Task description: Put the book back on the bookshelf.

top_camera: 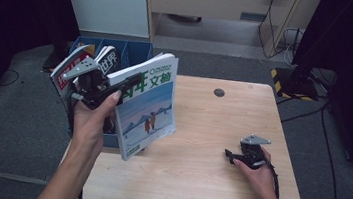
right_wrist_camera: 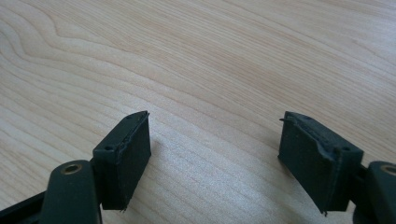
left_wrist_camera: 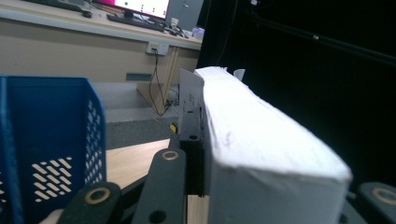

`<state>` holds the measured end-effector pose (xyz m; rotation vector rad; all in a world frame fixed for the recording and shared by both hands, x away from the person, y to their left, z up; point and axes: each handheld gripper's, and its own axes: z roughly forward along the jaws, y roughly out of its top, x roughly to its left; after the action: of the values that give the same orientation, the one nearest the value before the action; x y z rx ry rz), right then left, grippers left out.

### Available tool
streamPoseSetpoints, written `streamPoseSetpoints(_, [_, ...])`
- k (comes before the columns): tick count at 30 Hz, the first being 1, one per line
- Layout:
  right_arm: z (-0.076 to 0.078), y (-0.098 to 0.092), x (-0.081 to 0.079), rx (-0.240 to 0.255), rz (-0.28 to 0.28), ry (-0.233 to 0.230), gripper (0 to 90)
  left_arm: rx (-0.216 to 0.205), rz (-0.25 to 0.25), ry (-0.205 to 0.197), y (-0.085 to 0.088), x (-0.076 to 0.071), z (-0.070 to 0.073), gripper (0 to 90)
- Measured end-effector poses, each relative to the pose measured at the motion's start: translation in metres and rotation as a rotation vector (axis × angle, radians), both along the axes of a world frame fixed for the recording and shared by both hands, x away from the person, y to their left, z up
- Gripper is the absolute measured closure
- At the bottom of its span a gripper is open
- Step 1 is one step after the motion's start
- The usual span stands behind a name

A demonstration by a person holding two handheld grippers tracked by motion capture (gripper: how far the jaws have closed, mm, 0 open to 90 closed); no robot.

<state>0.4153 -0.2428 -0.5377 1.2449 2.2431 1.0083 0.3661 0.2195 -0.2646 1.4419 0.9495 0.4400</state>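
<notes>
One magazine (top_camera: 147, 107), clamped at its upper edge between the jaws of the left gripper (top_camera: 128, 85), hangs above the table (top_camera: 206, 173). Behind it: one blue file box (top_camera: 137, 51) holding two further magazines (top_camera: 75, 65). Right gripper (top_camera: 232, 156): jaws spread, empty, resting on the table.

your left hand is raised, your right one rests low.
your left gripper (top_camera: 127, 85) is clamped tight on what it holds, forearm angled up from the bottom edge; your right gripper (top_camera: 231, 156) sits low with jaws apart, nothing between them.
</notes>
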Motion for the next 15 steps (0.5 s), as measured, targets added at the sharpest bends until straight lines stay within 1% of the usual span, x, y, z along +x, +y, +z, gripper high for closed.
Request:
streamPoseSetpoints(6, [0.0,0.0,0.001,-0.001,0.003,-0.002,25.1,0.001,0.023,0.005,0.014,-0.001,0.004,73.0])
streamPoseSetpoints(15, [0.0,0.0,0.001,-0.002,0.002,-0.003,25.2,-0.009,0.075,-0.006,0.041,-0.006,0.01,73.0])
